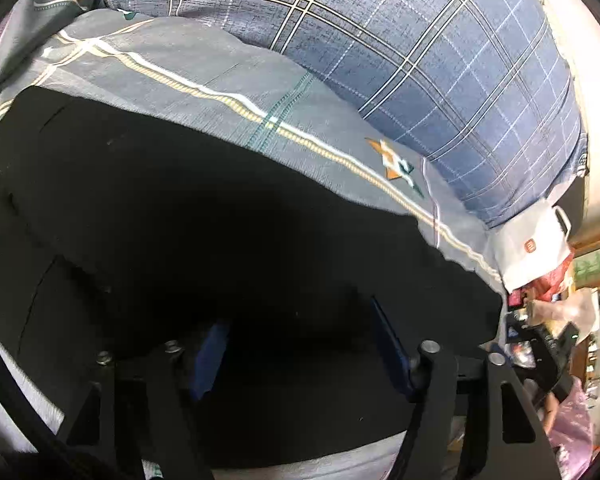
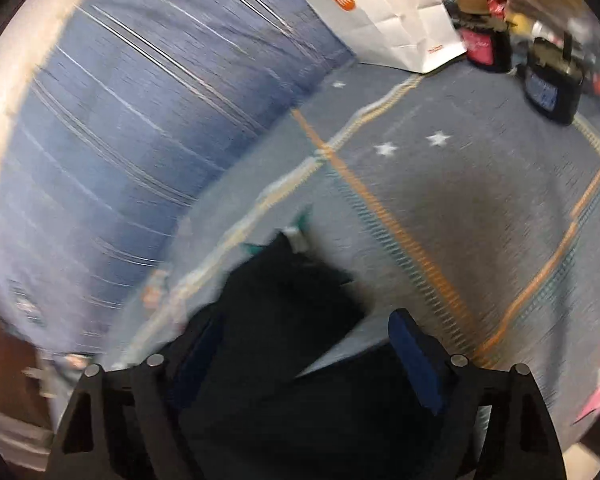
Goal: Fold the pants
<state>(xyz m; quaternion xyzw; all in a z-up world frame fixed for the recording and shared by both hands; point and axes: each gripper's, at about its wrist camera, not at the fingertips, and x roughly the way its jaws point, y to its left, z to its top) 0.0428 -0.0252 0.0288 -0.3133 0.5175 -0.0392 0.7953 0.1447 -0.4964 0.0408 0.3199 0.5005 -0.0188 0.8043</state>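
right hand-held gripper [image 2: 304, 352] jaws apart over black pants [image 2: 284, 312] on grey bedsheet [image 2: 460, 208]; view blurred.

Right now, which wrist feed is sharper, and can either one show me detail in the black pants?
Left wrist view: sharp; the plaid quilt and sheet stripes read crisply, but the black pants are an underexposed dark mass hiding the left gripper. Right wrist view: heavy motion blur smears the sheet, and the pants show only an outline.
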